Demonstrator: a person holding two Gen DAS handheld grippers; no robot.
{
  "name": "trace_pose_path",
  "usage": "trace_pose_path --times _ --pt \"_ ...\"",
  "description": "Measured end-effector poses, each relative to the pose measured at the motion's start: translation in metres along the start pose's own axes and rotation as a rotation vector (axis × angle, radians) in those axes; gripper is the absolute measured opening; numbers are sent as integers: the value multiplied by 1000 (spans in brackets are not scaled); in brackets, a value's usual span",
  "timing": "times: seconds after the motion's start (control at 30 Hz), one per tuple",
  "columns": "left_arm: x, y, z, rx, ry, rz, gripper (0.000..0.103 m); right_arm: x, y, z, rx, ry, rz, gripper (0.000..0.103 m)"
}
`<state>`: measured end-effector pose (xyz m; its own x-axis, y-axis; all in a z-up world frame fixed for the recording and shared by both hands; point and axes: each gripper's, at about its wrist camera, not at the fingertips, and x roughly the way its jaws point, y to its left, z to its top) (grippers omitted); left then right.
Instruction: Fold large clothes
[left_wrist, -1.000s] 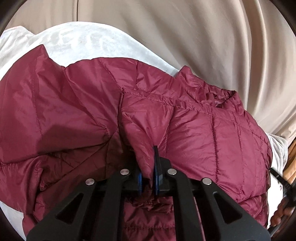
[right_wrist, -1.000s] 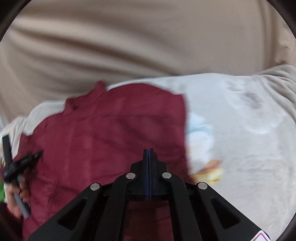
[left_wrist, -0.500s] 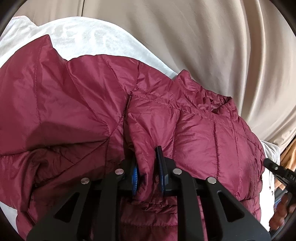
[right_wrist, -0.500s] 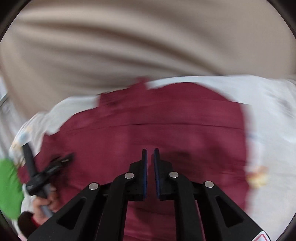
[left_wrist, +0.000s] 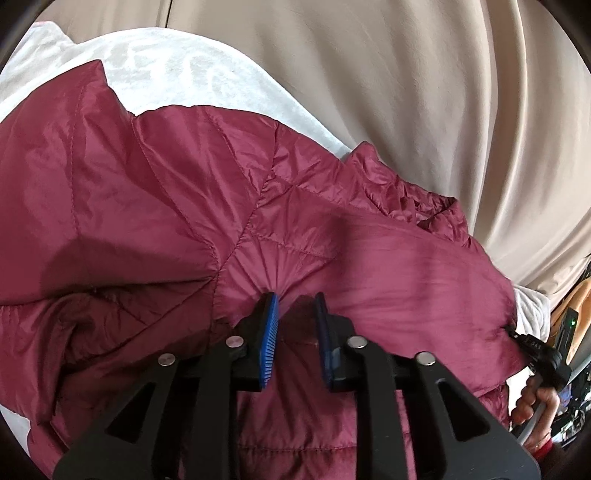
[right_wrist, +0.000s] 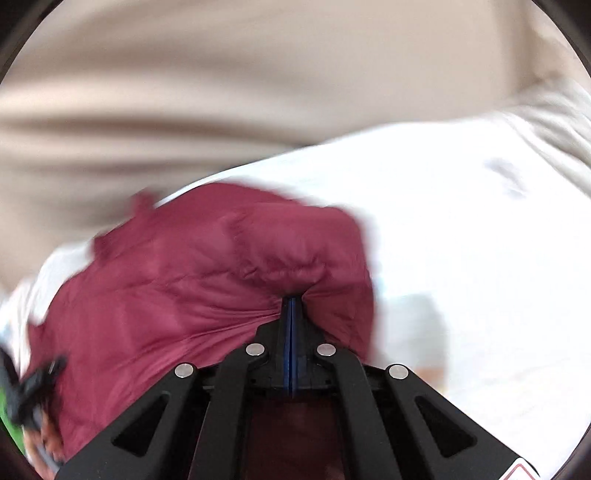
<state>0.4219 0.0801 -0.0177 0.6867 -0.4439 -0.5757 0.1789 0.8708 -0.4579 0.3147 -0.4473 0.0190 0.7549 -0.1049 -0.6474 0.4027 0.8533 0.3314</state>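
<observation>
A: What is shown in the left wrist view?

B: A maroon quilted jacket is seen spread across the middle and left of the frame on a white cover, with beige drapery filling the upper right. The left tongs are set at lower centre with their jaws parted; the blue pads are pressed against the fabric, and a small bulge of jacket is seen in the gap, not clamped. The collar is found right of centre, above and to the right of these tongs.

A: And the other tongs in that view?

B: The right tongs are seen at the right edge, meeting the jacket's rim, with a hand below them.

A: What is shown in the right wrist view?

B: The picture is blurred. The right tongs are shown closed on the jacket: puckers are drawn toward the joined tips just below centre. The garment is spread left of and above the tips, while the white cover is exposed on the right. The left tongs are made out dimly at the lower left edge, beside the jacket.
</observation>
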Motion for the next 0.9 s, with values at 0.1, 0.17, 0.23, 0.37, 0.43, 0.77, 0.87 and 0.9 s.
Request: trace_pose_path --times 0.1,0.17,0.23,0.37,0.43,0.77,0.87,0.9 --pt "1 -1 1 0 2 3 18 -15 0 0 13 -8 84 5" --pt "1 -1 1 0 1 2 18 -23 14 -4 -58 -22 109 7" --pt "-2 -3 2 -5 -5 -8 24 -20 29 -11 -134 -10 99 8" --pt "-6 -11 2 -122 22 -141 82 -6 39 -23 -180 15 67 11" --pt "0 -27 2 -80 50 -126 86 -1 47 -25 -180 20 86 12" --pt "25 -90 -8 186 124 -2 18 -3 88 -37 -263 34 139 15" --pt "17 -70 3 102 92 8 5 -24 92 -36 -296 -27 149 15" --pt "13 -62 7 87 76 23 5 -35 86 -32 -280 -60 157 15"
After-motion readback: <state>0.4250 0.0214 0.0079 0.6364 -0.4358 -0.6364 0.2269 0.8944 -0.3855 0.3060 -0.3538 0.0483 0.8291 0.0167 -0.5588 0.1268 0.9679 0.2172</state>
